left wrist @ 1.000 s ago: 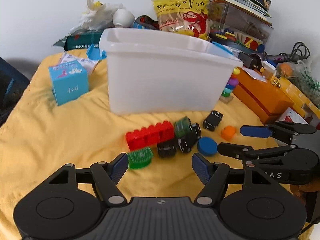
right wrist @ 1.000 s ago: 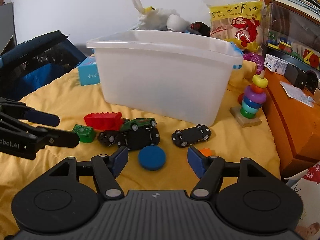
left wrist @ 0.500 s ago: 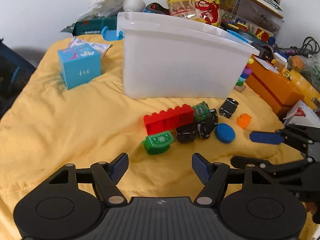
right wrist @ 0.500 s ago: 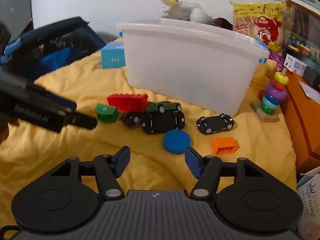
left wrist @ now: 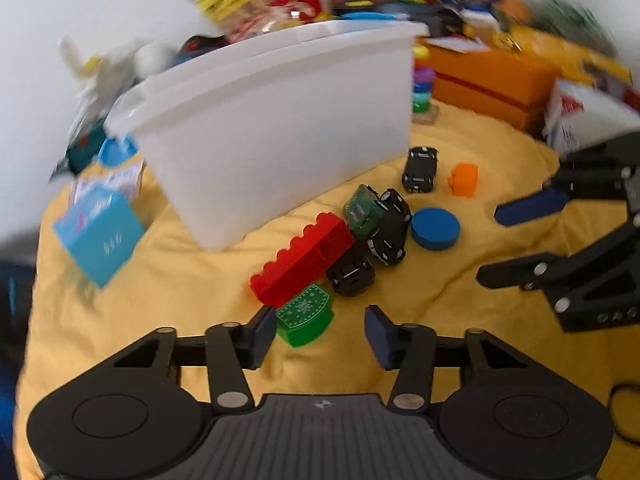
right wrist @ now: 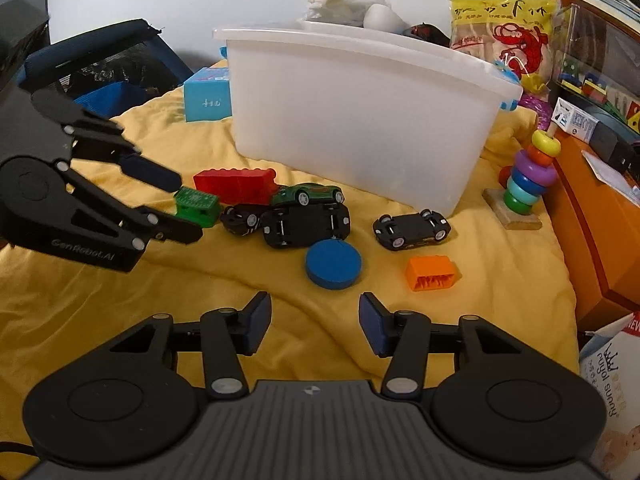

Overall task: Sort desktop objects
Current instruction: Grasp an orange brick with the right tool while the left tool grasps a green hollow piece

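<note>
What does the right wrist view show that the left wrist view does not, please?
Only the right wrist view shows the dark blue chair beside the table and the left claw from outside, open around the green block. Only the left wrist view shows the right claw from outside, open and empty. Both share the white bin, red brick, blue disc, orange block and toy cars on the yellow cloth.
</note>
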### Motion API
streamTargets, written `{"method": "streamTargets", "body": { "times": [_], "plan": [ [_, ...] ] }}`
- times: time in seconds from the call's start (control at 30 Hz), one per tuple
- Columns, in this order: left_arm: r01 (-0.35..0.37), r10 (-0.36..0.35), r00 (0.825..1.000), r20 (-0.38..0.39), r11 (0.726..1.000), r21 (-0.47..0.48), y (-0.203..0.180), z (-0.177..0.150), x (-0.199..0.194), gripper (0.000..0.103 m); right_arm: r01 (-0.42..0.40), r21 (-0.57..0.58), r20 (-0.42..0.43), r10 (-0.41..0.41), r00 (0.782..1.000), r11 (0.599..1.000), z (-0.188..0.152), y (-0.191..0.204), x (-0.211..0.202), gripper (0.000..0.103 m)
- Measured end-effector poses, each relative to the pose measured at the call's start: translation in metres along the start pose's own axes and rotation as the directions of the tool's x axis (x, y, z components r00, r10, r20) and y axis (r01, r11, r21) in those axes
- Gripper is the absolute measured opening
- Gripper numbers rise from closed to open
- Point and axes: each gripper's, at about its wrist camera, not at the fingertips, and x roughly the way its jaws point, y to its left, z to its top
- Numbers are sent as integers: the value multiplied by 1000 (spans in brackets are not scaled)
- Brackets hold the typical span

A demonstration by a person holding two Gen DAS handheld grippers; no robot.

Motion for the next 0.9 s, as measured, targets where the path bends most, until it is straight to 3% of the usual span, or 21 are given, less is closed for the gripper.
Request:
{"method": "streamTargets", "body": {
  "times": [0.07, 0.2, 0.3, 0.5, 0.63, 0.77, 0.9],
  "plan": [
    [18, -17, 1000, -21, 999, 36, 3, 2, 6, 43, -1, -2, -1, 1, 1000, 1000, -1, 1, 0, 52],
    [37, -33, 999, -42, 995, 98, 11, 6, 21, 43, 4, -2, -1, -4, 1000, 1000, -1, 2, 0, 52],
    [99, -95, 994, -52, 991, 89, 19, 10, 30, 35, 10, 1, -3, -10, 1000, 1000, -2, 3, -1, 52],
    [179, -192, 979, -74, 972, -155, 31, 2, 18, 25, 19, 15, 1, -19, 1000, 1000, -1, 0, -3, 52],
    [235, -278, 958, -62, 893, -383, 27, -22, -2, 25, 32, 40, 12, -32, 999, 999, 1, -7, -1, 52],
    [241, -290, 956, -49, 869, -432, 7, -38, -16, 25, 125, 96, 15, -127, 992, 987, 9, -22, 6, 52],
    [224, -273, 960, -63, 883, -413, -9, -44, -18, 26, 202, 87, 23, -204, 979, 976, 26, -30, 22, 47]
  ]
}}
